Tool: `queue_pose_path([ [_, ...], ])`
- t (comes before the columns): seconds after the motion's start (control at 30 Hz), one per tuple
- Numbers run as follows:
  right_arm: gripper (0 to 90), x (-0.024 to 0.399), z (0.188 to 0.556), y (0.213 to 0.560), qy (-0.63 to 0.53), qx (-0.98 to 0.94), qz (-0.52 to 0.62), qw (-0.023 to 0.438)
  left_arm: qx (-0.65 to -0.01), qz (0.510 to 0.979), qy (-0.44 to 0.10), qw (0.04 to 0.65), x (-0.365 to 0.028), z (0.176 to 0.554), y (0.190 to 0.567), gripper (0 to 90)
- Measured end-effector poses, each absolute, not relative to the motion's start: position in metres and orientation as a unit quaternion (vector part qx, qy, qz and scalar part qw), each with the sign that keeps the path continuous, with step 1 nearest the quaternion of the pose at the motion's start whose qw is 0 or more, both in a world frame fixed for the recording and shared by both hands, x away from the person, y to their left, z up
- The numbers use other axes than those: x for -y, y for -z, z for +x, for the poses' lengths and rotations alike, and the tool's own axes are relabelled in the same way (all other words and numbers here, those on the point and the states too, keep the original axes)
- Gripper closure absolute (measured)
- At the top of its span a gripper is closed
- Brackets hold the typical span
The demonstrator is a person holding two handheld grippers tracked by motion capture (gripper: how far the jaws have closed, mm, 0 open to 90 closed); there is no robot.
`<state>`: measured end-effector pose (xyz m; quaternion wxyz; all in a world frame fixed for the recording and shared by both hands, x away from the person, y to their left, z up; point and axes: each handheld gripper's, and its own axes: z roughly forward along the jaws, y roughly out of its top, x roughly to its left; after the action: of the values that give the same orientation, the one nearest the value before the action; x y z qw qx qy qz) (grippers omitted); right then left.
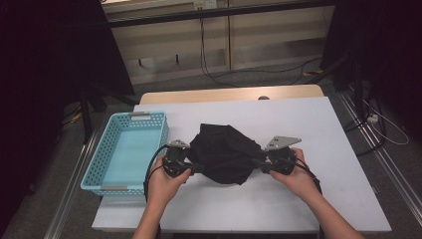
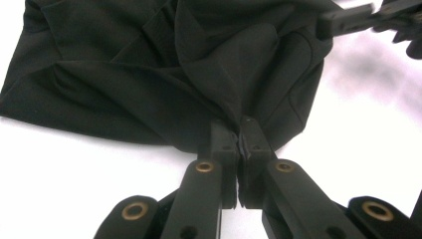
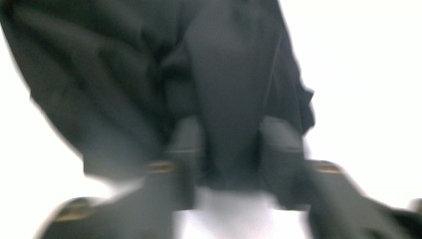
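Observation:
A crumpled black cloth lies in the middle of the white table, between my two grippers. My left gripper is at the cloth's left edge. In the left gripper view it is shut on a pinched fold of the cloth. My right gripper is at the cloth's right edge. The right gripper view is blurred. There its jaws stand apart with a thick fold of the cloth lying between them.
A light blue perforated basket stands at the table's left edge, with nothing in it. Bare white tabletop extends to the right of the cloth and in front of it. Cables run across the floor behind the table.

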<state>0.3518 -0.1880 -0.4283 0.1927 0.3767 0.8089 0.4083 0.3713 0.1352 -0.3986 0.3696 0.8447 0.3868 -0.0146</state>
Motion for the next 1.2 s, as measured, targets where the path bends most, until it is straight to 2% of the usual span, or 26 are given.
queue_pose_path([
  [0.1,33.6,0.182,0.360,0.424,-0.423,-0.796,0.377,0.213,-0.389,0.845,0.015,0.366,-0.136,0.372,0.400,88.1],
  [0.3,36.7,0.168,0.380,0.431,-0.426,-0.789,0.392,0.207,-0.388,0.850,0.021,0.357,-0.135,0.371,0.403,88.1],
  [0.37,47.7,0.160,0.387,0.438,-0.404,-0.801,0.388,0.211,-0.386,0.851,0.022,0.354,-0.136,0.370,0.403,88.2],
  [0.43,71.1,0.161,0.388,0.441,-0.399,-0.809,0.380,0.204,-0.389,0.851,0.018,0.351,-0.138,0.369,0.403,88.1],
  [0.5,87.1,0.167,0.386,0.439,-0.408,-0.804,0.387,0.192,-0.392,0.850,0.017,0.351,-0.141,0.369,0.403,88.1],
  [0.67,89.2,0.186,0.368,0.431,-0.391,-0.812,0.383,0.204,-0.399,0.846,0.014,0.354,-0.149,0.371,0.402,88.2],
  [0.83,89.2,0.212,0.346,0.430,-0.359,-0.822,0.398,0.194,-0.404,0.845,0.010,0.350,-0.148,0.374,0.405,88.2],
  [0.97,85.6,0.220,0.340,0.435,-0.363,-0.822,0.400,0.179,-0.405,0.846,0.012,0.347,-0.147,0.375,0.406,88.2],
  [1.0,70.7,0.217,0.344,0.433,-0.366,-0.816,0.401,0.197,-0.404,0.848,0.010,0.344,-0.146,0.375,0.406,88.2],
  [1.03,70.7,0.217,0.344,0.433,-0.366,-0.816,0.401,0.197,-0.404,0.848,0.010,0.344,-0.146,0.375,0.406,88.2],
  [1.1,60.2,0.209,0.350,0.429,-0.375,-0.814,0.388,0.214,-0.404,0.848,0.011,0.343,-0.146,0.375,0.405,88.1],
  [1.13,48.6,0.202,0.357,0.427,-0.384,-0.807,0.387,0.229,-0.404,0.847,0.011,0.344,-0.147,0.376,0.405,88.1],
  [1.2,45.6,0.193,0.367,0.425,-0.385,-0.805,0.384,0.237,-0.405,0.846,0.011,0.346,-0.148,0.376,0.405,88.1],
])
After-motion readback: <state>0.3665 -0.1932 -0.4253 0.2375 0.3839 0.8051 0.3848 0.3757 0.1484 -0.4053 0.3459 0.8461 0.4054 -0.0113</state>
